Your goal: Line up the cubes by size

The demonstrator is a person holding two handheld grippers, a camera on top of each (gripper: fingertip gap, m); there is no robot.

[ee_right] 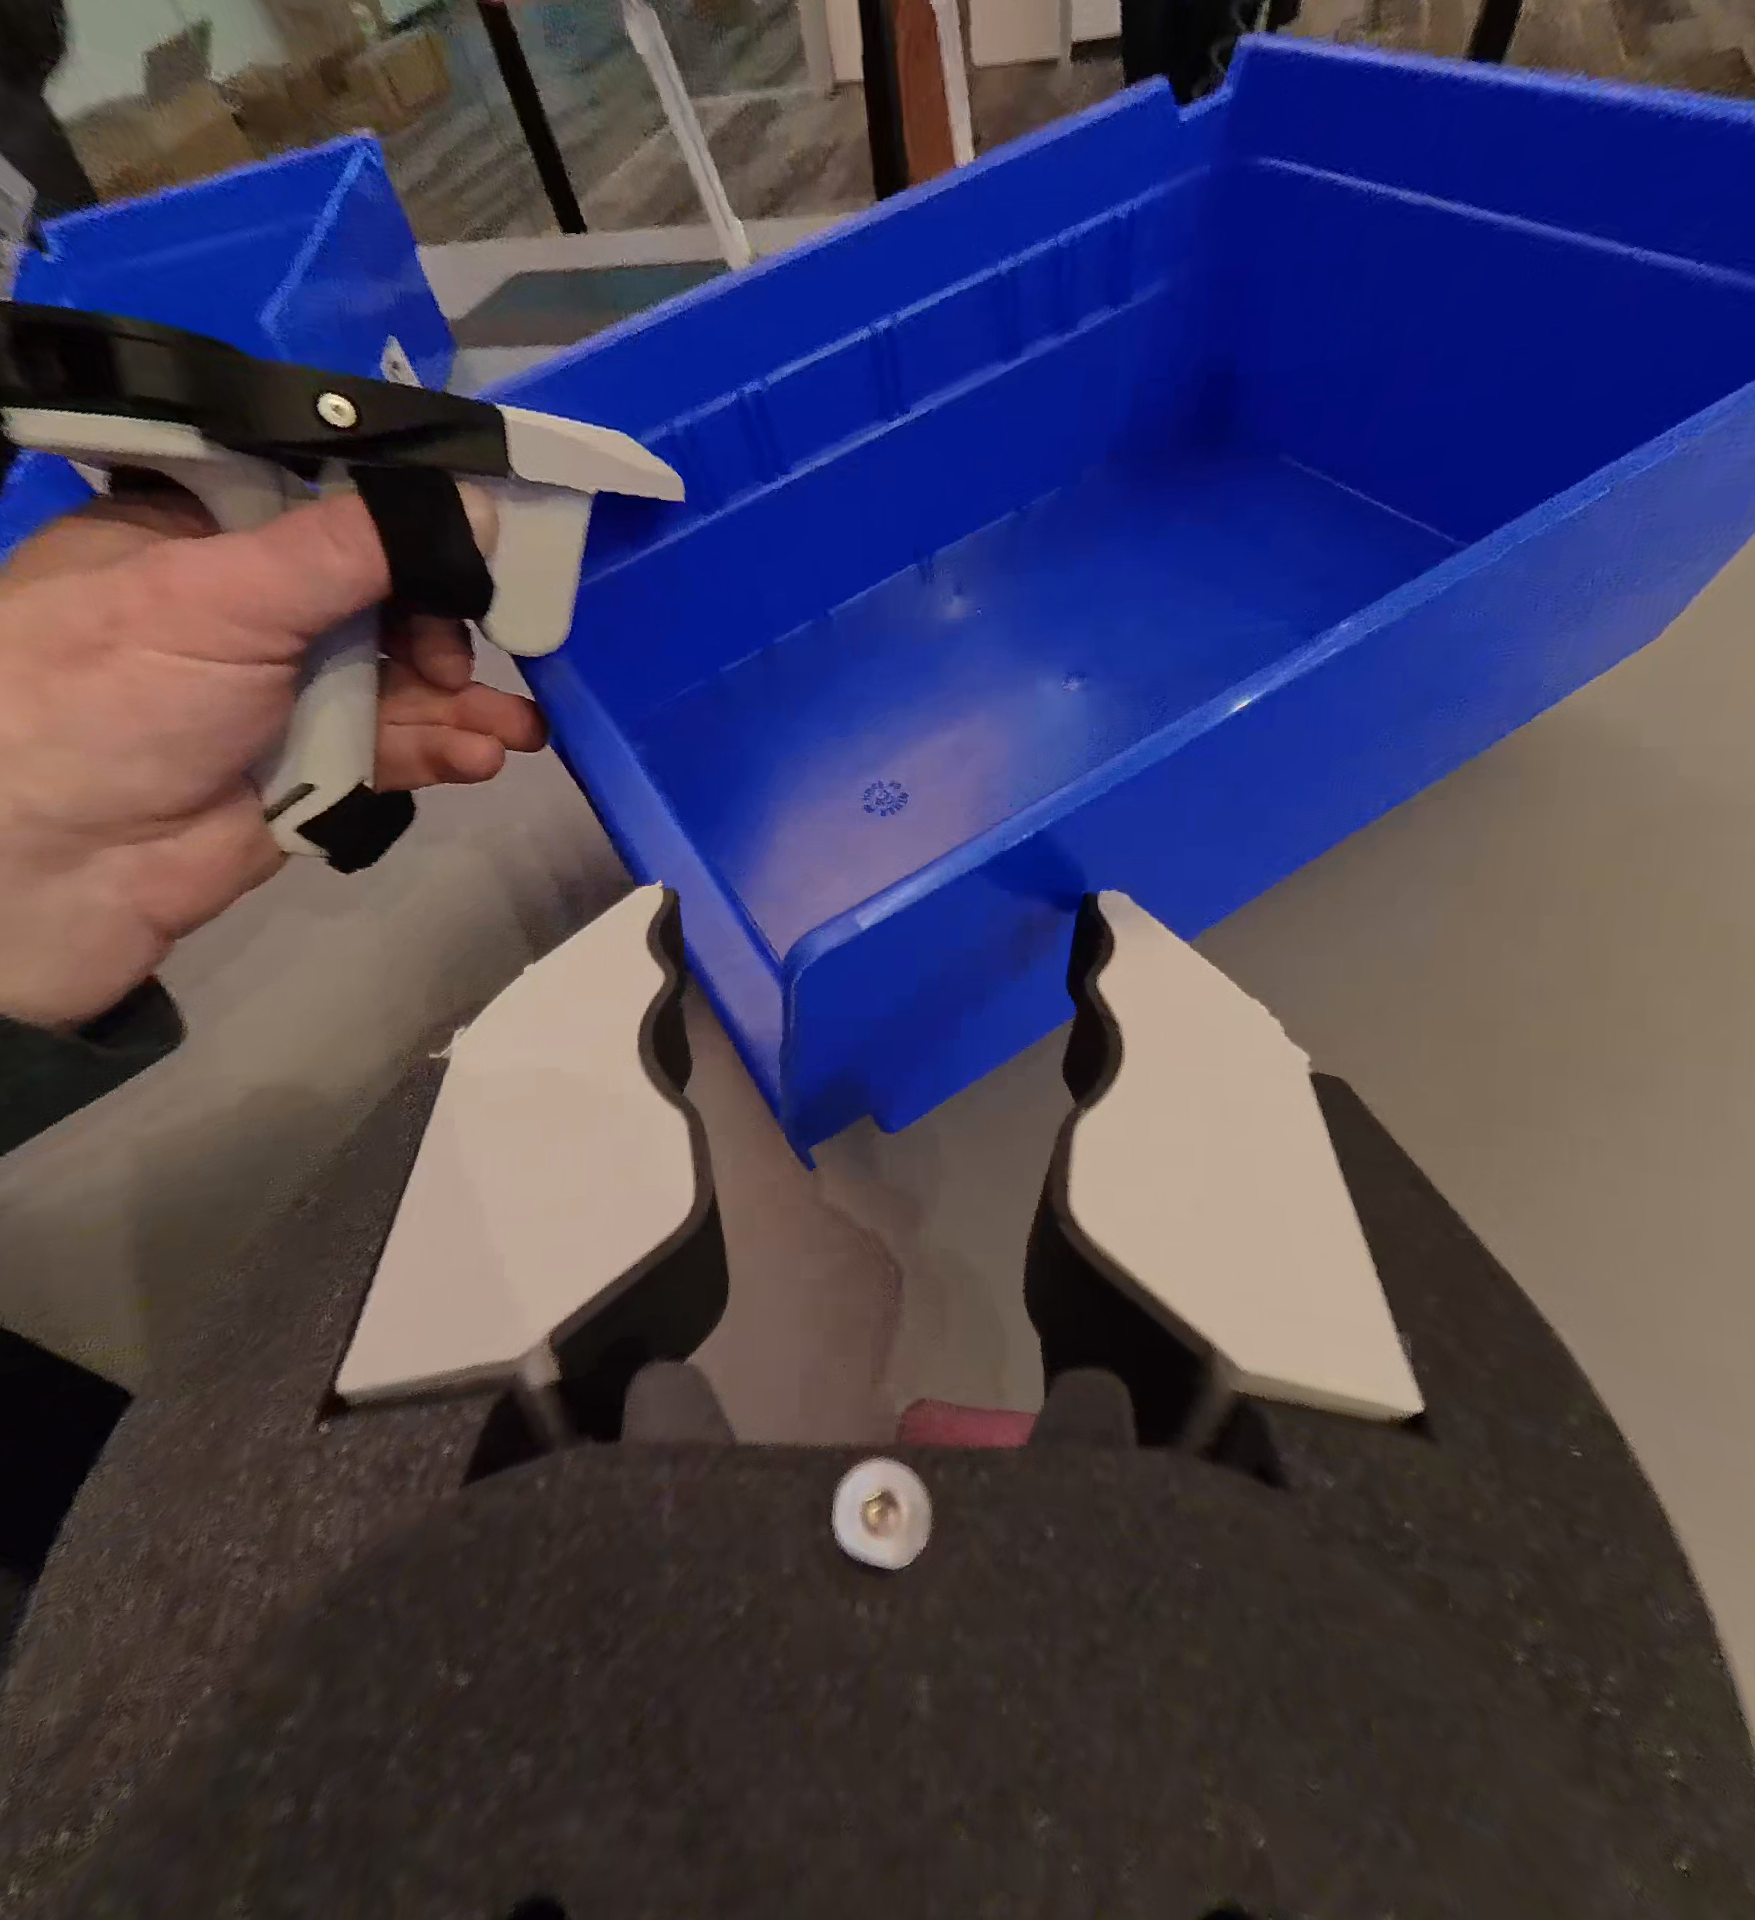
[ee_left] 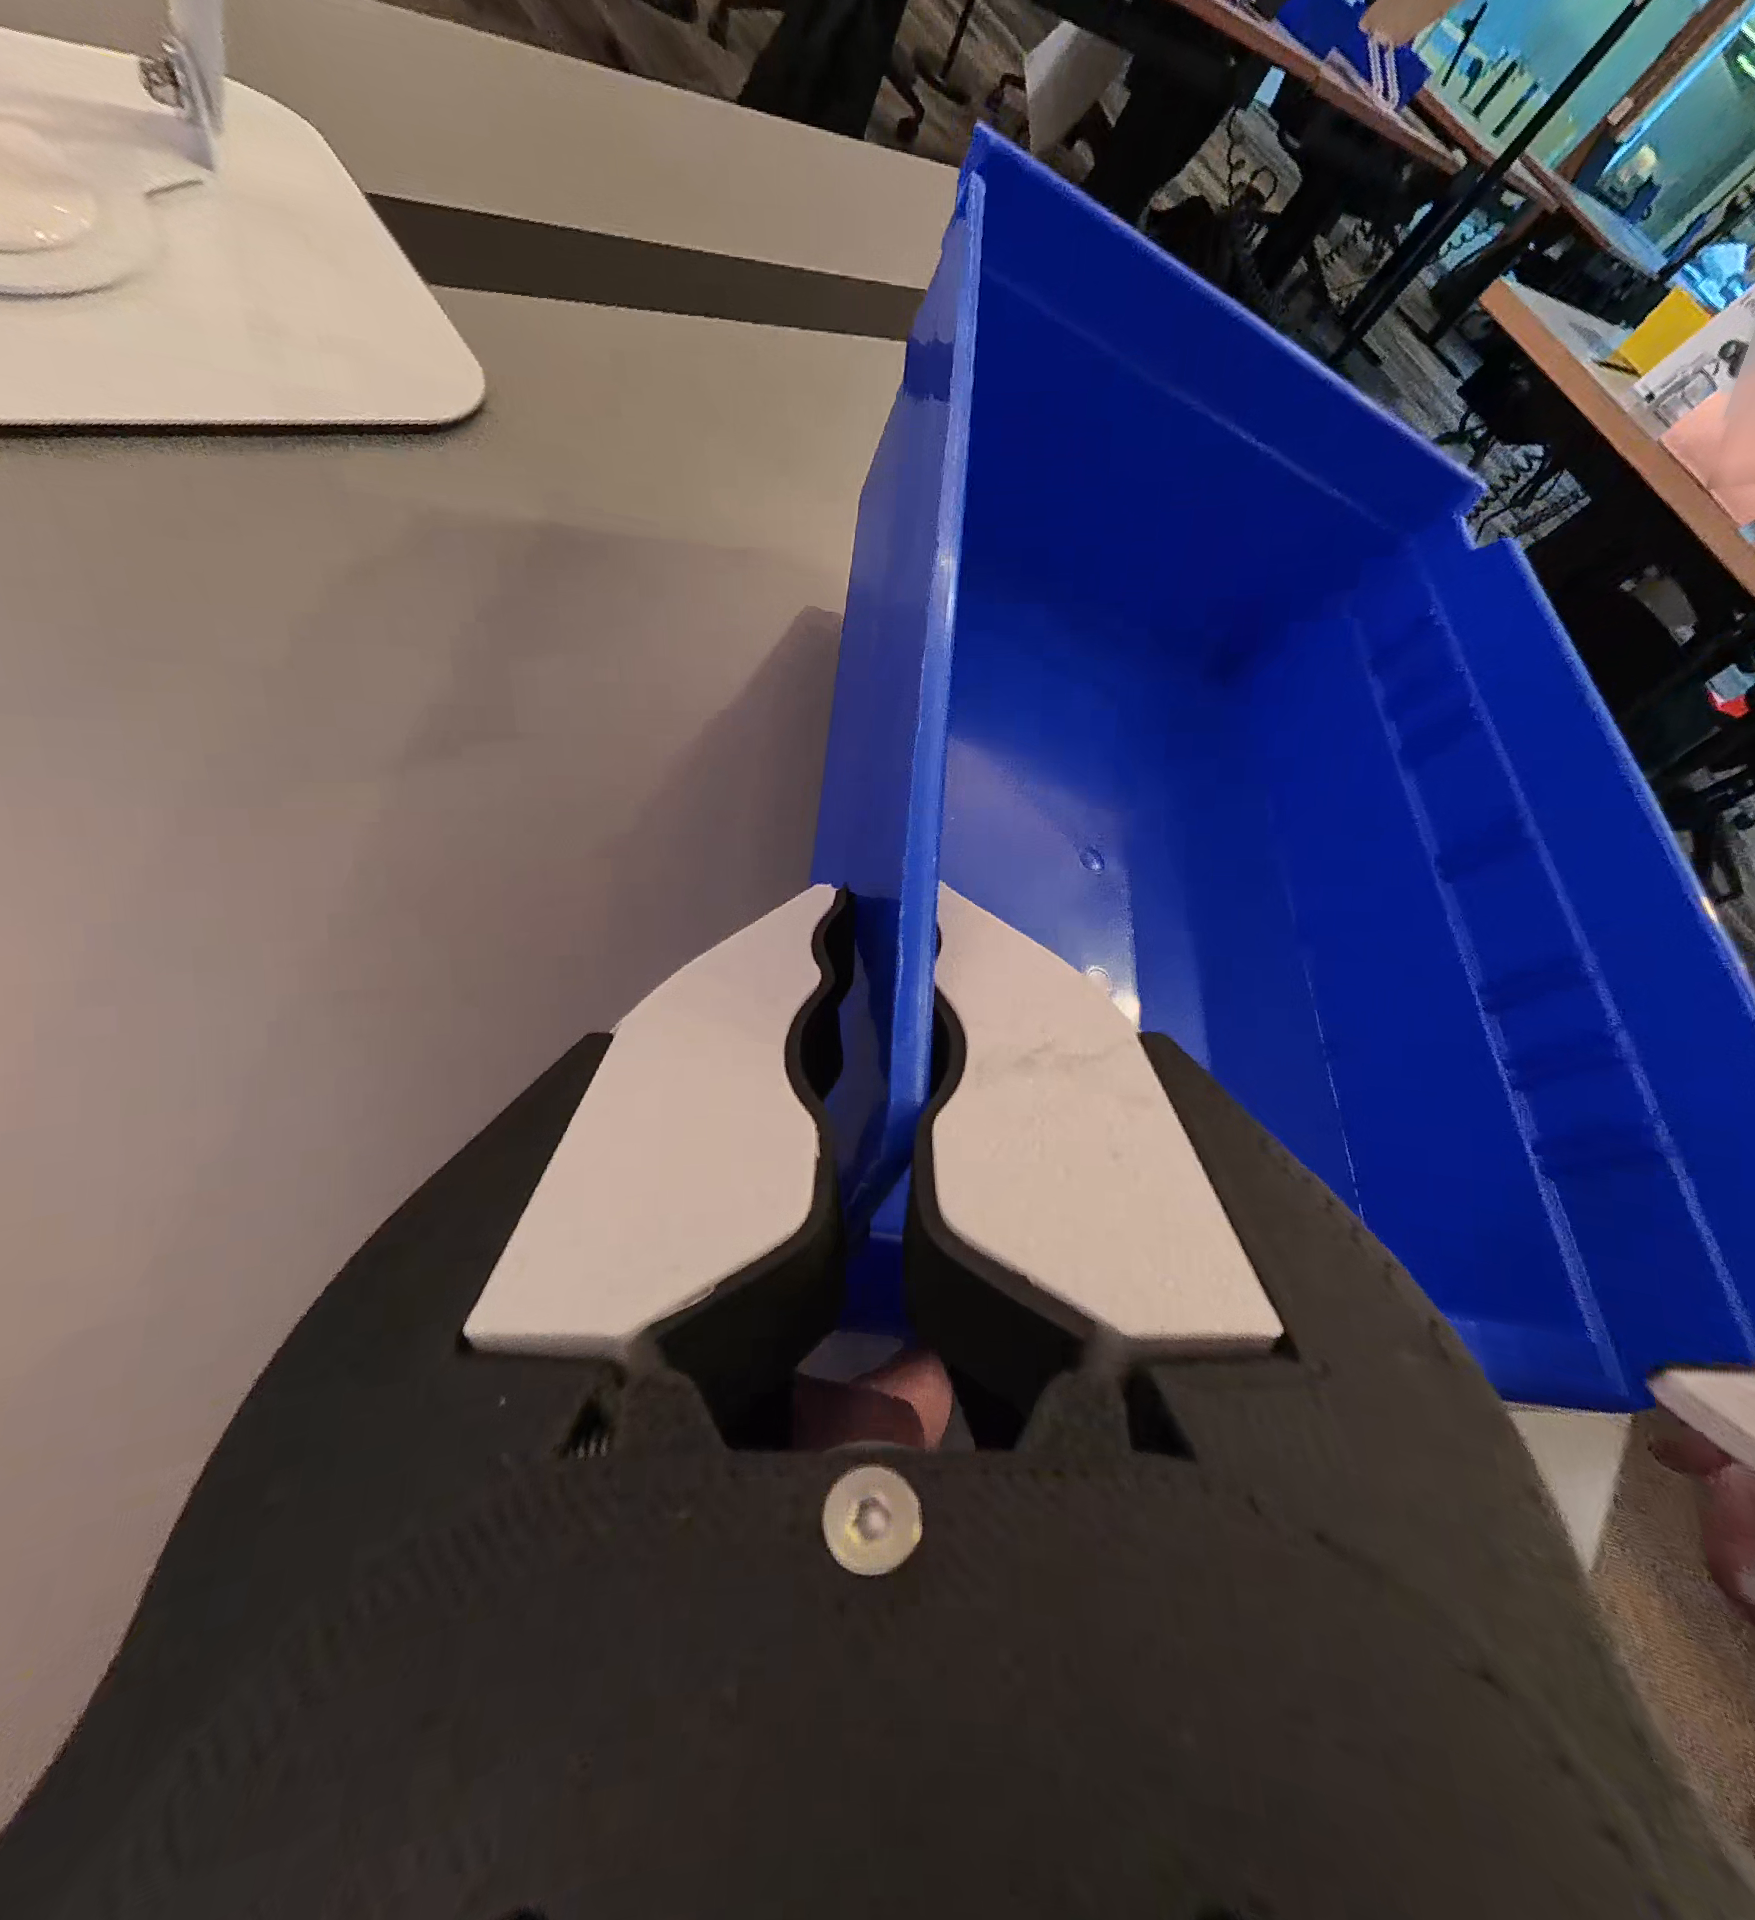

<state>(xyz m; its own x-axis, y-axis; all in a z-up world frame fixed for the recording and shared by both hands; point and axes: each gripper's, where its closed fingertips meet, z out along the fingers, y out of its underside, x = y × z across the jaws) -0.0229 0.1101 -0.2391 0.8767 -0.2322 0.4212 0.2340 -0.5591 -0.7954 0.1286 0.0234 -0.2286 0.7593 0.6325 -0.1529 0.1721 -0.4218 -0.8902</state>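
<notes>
Presently, the left gripper (ee_left: 888,935) is clamped on one side wall of a glossy blue plastic bin (ee_left: 1216,727), seen bare inside. The right gripper (ee_right: 878,925) is spread wide around its near corner (ee_right: 800,956), pads apart from it. No cubes are seen.

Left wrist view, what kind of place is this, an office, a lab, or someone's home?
Probably an office or lab workspace. Long wooden benches crowded with gear stand in the background, a mouse pad lies on the grey table, and a blue bin sits on it.
</notes>
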